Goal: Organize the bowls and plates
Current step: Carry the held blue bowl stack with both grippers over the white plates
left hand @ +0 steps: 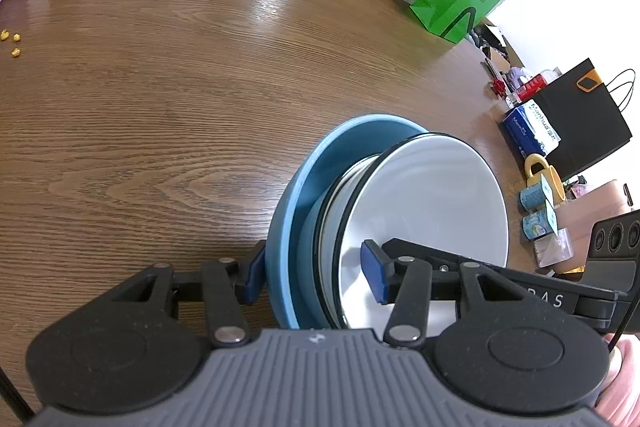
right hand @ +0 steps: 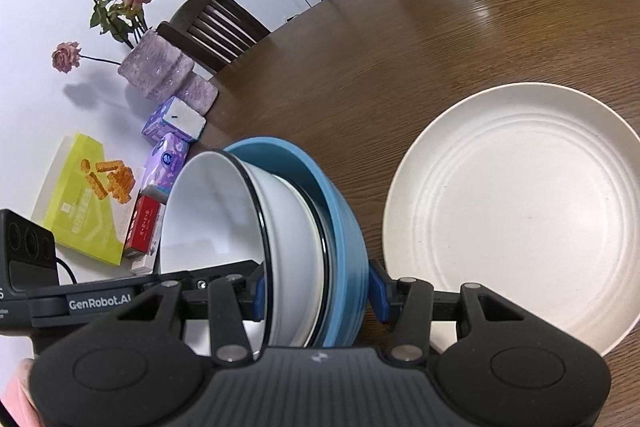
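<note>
Both grippers' fingers are clamped on the same nested stack from opposite sides — the left gripper (left hand: 316, 273) has one blue pad outside the blue bowl (left hand: 304, 187) and the other inside the white bowl (left hand: 424, 203). On the right gripper (right hand: 320, 293), one pad sits inside the white bowl (right hand: 212, 219) and the other presses the blue bowl's (right hand: 344, 227) outer wall. Held clear above the wooden tabletop (left hand: 180, 87), the stack hangs just beside a cream plate (right hand: 520, 211) that lies flat — near the tabletop's edge closest to the person.
</note>
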The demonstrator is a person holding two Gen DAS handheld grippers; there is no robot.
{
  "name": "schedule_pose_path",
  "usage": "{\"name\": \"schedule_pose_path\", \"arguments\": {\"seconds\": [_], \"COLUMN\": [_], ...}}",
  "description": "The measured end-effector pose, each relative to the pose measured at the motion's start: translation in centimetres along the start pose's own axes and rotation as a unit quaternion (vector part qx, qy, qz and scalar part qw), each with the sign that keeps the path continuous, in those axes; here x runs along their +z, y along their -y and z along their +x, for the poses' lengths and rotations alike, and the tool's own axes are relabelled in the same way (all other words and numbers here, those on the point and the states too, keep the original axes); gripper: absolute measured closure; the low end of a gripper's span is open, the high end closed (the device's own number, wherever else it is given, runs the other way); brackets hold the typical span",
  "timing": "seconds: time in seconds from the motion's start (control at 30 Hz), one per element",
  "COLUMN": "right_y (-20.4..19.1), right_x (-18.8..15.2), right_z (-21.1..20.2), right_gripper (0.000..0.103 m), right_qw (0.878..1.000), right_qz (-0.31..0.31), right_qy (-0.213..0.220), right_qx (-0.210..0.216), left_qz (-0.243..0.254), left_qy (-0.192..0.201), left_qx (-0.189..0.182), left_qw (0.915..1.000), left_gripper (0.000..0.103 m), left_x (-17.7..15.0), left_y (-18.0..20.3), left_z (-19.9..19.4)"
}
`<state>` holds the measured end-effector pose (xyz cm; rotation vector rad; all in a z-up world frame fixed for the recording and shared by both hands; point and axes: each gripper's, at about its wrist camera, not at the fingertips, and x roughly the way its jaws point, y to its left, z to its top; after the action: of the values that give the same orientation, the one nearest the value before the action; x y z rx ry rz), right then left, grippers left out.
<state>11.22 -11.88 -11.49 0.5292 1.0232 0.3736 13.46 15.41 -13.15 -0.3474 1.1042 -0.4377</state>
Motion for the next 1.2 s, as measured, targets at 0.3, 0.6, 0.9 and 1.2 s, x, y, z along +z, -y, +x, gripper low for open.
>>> {"name": "schedule_pose_path", "arguments": {"seconds": [0.3,0.6,0.9,1.2], "right_y": [1.3,2.6,4.0,5.5], "right_x": [0.1,0.1,0.4,1.0], "right_z": [-1.0,-1.9,-2.8,-3.4], "right_gripper": [0.056,0.056,0.056,0.056], "right_qw": [1.0,1.0,1.0,1.0], "right_qz": [0.006,0.011,0.013,0.017], "right_qy": [0.006,0.009,0.013,0.015], "right_qx": [-0.001,0.0,-0.002,-0.005], "left_qz": [0.005,0.01,0.013,0.015], "left_qy": [-0.001,-0.001,-0.002,-0.005], "left_qx": [0.0,0.001,-0.002,-0.004], "left_qw": [1.0,1.0,0.9999,0.9999], "left_gripper": [0.053,0.053,0.053,0.053], "left_x": [-0.2,-0.3,-0.3,-0.1], "left_y": [1.3,2.5,3.9,5.2], "left_z": [0.5,1.0,1.8,3.0]}}
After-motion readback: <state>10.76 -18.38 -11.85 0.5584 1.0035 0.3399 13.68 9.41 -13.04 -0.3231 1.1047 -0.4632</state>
